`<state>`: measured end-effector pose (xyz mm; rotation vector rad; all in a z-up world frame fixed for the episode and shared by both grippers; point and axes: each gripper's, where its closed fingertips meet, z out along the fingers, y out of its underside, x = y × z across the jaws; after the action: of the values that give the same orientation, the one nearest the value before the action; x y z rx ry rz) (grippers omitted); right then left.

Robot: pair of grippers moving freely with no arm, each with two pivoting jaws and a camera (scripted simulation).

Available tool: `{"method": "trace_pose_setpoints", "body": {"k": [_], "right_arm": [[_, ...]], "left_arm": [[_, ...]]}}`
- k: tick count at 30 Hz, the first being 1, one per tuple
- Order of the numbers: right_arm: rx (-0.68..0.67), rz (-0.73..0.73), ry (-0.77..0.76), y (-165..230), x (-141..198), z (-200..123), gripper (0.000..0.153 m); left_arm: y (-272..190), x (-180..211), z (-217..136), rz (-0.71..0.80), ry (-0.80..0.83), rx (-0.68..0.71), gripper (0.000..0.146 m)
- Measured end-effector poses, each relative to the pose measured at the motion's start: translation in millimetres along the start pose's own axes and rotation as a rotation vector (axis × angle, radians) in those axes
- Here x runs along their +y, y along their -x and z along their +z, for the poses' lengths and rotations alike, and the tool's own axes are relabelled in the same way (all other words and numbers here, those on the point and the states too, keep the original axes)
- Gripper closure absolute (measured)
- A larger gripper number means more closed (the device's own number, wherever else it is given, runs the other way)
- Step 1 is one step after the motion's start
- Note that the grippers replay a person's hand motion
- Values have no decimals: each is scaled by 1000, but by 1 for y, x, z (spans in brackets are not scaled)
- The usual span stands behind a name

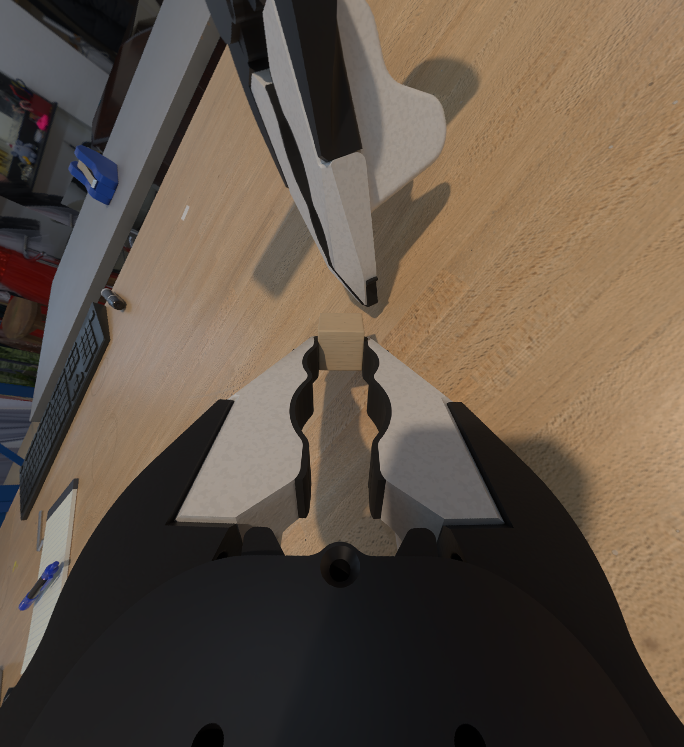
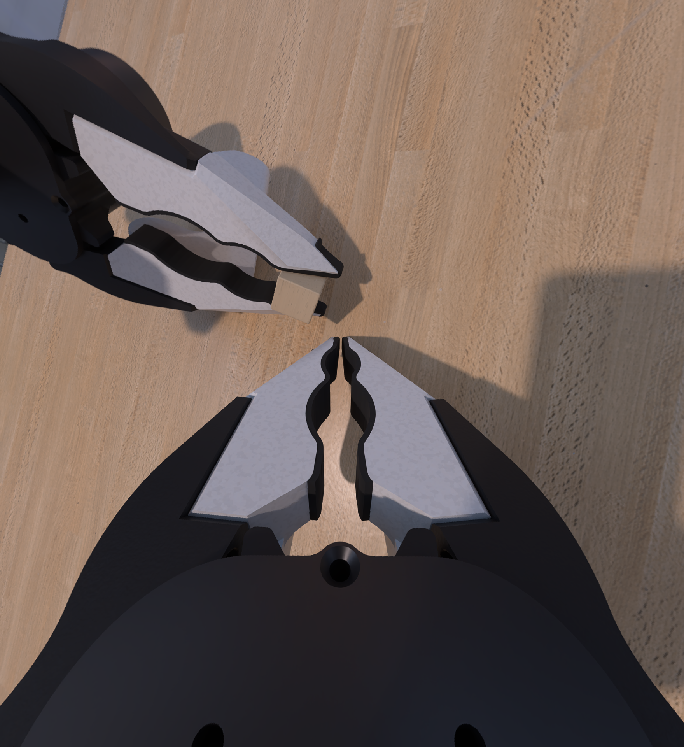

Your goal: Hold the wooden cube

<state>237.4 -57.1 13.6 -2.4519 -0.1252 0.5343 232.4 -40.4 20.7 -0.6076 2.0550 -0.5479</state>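
The left tongs [image 1: 340, 351] have the wooden cube [image 1: 340, 343] pinched between their two tips, just above the middle of the left wrist frame. Each black pad presses one side of the pale block, and the block's shadow falls on the bench [image 1: 554, 283] below it. In the right wrist frame the same cube [image 2: 297, 297] sits left of centre, clamped at the very end of the left tongs [image 2: 312, 295], which reach in from the upper left.

The right tongs [image 2: 340, 343] are drawn in narrow, tips almost meeting with nothing between them, pointing at the bench just below and right of the cube. Along the left edge of the left wrist frame lie a black keyboard [image 1: 65, 408], a notepad [image 1: 51, 566], a blue pen [image 1: 39, 586] and a blue tape dispenser [image 1: 95, 174].
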Motion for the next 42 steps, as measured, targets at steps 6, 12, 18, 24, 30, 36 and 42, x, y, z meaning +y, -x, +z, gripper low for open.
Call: {"method": "trace_pose_setpoints", "body": {"k": [6, 12, 18, 24, 30, 36, 42], "right_arm": [[51, 40, -40, -3, -2, 0, 152], [103, 44, -60, -5, -3, 0, 152], [127, 6, -49, -6, -3, 0, 151], [73, 3, -22, -7, -4, -1, 151], [77, 51, -57, -9, -4, -1, 151], [75, 36, -28, -3, -8, 4, 153], [60, 13, -29, -4, -7, 2, 153]], "left_arm": [[2, 2, 2, -56, 11, 4, 126], [2, 7, 4, -224, 22, 147, 126], [1, 8, 7, -377, 26, 296, 126], [2, 8, 8, -428, 21, 354, 126], [7, 9, 12, -342, 29, 221, 126], [21, 9, 32, -265, 52, 133, 126], [17, 8, 25, -304, 1, 229, 126]]}}
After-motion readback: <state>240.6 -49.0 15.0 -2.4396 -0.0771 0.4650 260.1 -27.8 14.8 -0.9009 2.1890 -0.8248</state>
